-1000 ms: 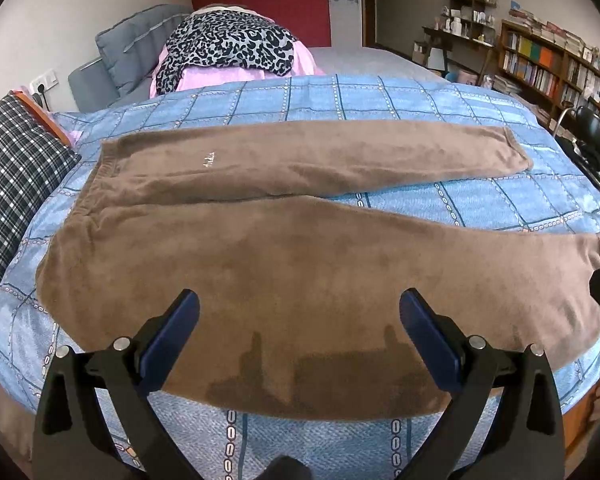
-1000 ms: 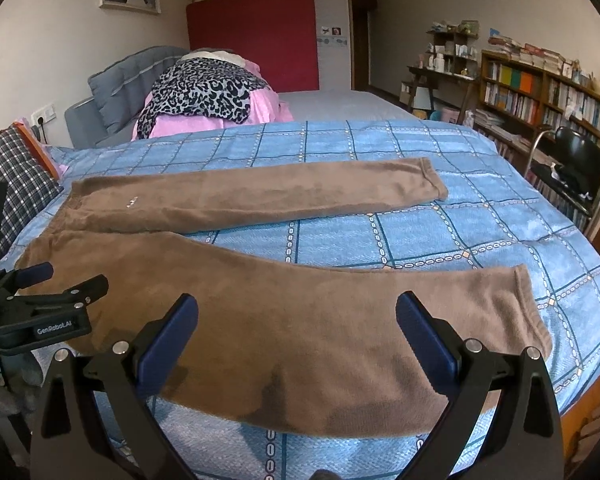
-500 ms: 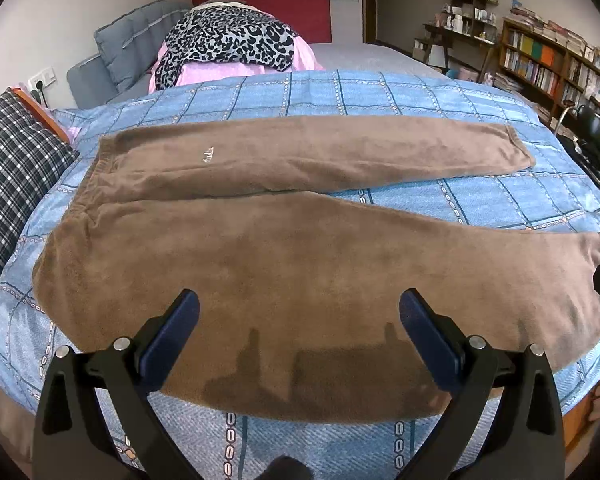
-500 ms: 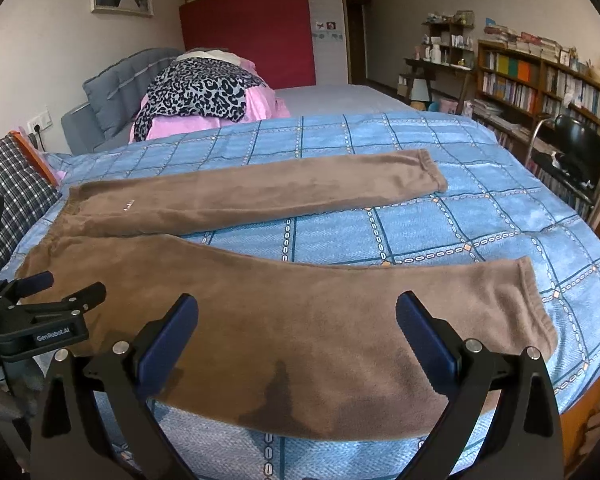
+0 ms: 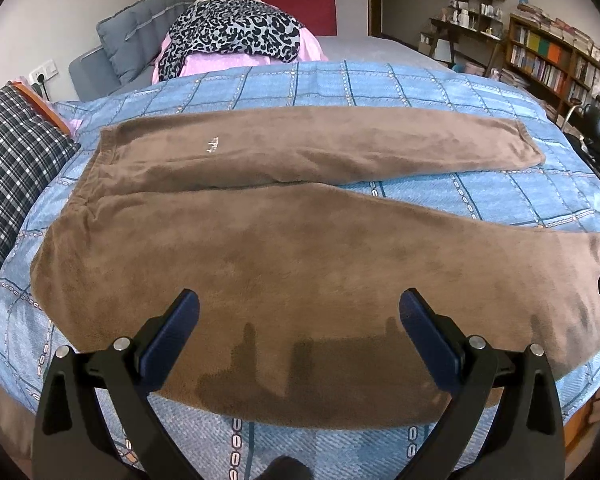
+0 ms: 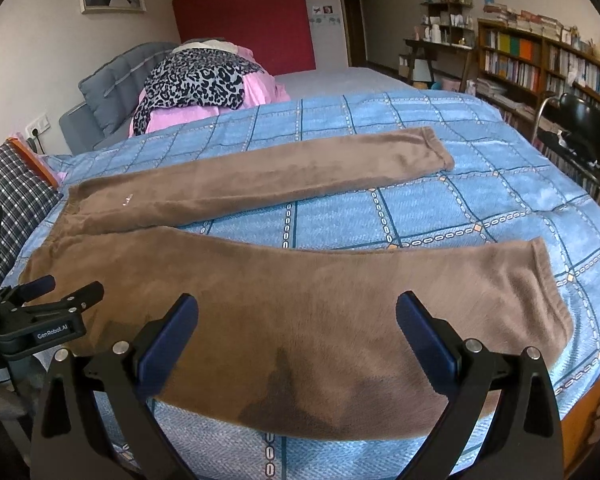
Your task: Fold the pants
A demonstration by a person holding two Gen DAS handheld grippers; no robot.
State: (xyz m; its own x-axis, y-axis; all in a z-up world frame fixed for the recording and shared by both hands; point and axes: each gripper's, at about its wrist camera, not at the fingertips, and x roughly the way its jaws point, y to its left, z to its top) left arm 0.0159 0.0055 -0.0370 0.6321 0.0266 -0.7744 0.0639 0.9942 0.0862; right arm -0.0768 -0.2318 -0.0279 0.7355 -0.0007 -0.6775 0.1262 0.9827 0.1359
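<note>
Brown fleece pants lie flat on a blue checked bedspread, waistband to the left, both legs spread apart and pointing right. My left gripper is open and empty, hovering over the near leg's lower edge. My right gripper is open and empty above the near leg further right, towards its cuff. The left gripper also shows at the left edge of the right wrist view. The far leg lies behind.
A checked pillow lies at the bed's left. A leopard-print and pink pile sits at the head of the bed. Bookshelves and a black chair stand to the right. The bed's near edge is just below the grippers.
Both grippers have risen and tilted slightly, so the pants sit lower in view. Both stay open and the pants have not moved.
</note>
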